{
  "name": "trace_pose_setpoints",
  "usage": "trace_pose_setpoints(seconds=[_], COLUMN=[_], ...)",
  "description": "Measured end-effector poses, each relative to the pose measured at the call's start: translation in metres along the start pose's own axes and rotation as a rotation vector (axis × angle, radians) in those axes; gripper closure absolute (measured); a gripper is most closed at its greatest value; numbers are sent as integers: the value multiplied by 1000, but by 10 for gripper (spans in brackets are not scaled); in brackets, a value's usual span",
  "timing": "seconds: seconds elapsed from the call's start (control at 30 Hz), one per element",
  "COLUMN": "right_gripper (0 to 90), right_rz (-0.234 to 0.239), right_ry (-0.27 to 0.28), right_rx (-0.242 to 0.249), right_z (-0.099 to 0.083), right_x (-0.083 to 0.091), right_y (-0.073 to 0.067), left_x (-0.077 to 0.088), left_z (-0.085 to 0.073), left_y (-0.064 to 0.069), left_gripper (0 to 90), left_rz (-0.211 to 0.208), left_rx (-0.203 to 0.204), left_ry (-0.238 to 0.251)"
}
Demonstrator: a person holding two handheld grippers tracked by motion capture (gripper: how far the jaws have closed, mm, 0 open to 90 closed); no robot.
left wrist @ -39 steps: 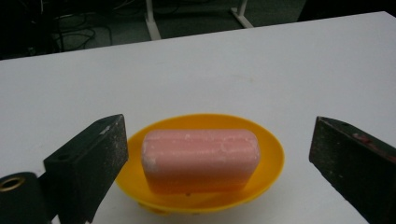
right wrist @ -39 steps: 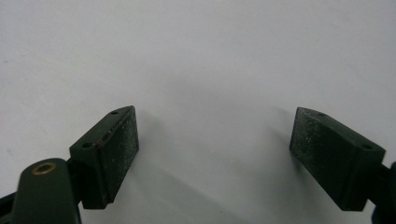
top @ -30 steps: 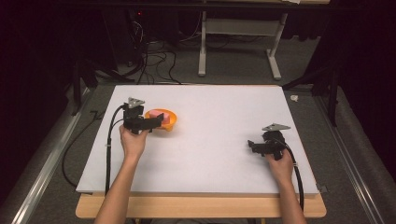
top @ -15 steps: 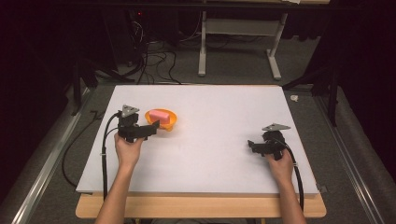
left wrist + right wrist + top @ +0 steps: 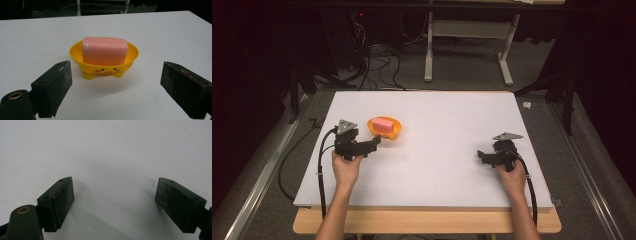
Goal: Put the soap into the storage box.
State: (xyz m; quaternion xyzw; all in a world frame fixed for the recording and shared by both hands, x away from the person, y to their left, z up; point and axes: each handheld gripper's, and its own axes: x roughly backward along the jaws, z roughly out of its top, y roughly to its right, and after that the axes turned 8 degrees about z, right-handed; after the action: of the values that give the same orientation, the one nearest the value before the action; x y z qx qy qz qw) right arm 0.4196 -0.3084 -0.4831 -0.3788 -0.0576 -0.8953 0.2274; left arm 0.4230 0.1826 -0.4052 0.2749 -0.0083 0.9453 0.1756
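Note:
A pink bar of soap [image 5: 105,50] lies in a small yellow dish [image 5: 75,55] with a face and feet, standing on the white table [image 5: 447,130] at left of centre. The soap [image 5: 383,123] and dish [image 5: 388,133] also show in the high view. My left gripper [image 5: 375,142] sits just in front of the dish, a little apart from it, open with nothing between its jaws [image 5: 115,87]. My right gripper [image 5: 481,156] rests near the table's right side, open over bare table [image 5: 115,200].
The table's front edge has a wooden lip [image 5: 427,222]. Cables [image 5: 319,170] trail from both grippers off the front. A desk frame [image 5: 467,50] and loose wires lie on the floor beyond the far edge.
My left gripper has drawn back from the dish toward the front of the table, leaving soap and dish where they were. The right gripper has stayed put.

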Motion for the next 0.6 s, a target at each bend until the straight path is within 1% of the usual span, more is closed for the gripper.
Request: trace_pose_setpoints(seconds=[0.03, 0.07, 0.13, 0.2, 0.33, 0.43, 0.6], right_gripper=[160, 160, 160, 160, 160, 160, 160], right_rz=[0, 1, 0, 0, 1, 0, 0], right_ry=[0, 1, 0, 0, 0, 0, 1], right_rx=[0, 0, 0, 0, -1, 2, 2], right_z=[0, 0, 0, 0, 0, 0, 0], right_x=[0, 0, 0, 0, 0, 0, 0], right_y=[0, 0, 0, 0, 0, 0, 0], left_x=[1, 2, 4, 6, 7, 8, 11], left_z=[-1, -2, -3, -5, -8, -9, -11], left_y=[0, 0, 1, 2, 3, 4, 7], left_gripper=[111, 112, 109, 108, 109, 110, 113], left_rz=[-9, -28, -46, -51, -61, -61, -75], left_rx=[4, 14, 15, 10, 16, 4, 0], left_ry=[0, 3, 9, 12, 14, 4, 12])
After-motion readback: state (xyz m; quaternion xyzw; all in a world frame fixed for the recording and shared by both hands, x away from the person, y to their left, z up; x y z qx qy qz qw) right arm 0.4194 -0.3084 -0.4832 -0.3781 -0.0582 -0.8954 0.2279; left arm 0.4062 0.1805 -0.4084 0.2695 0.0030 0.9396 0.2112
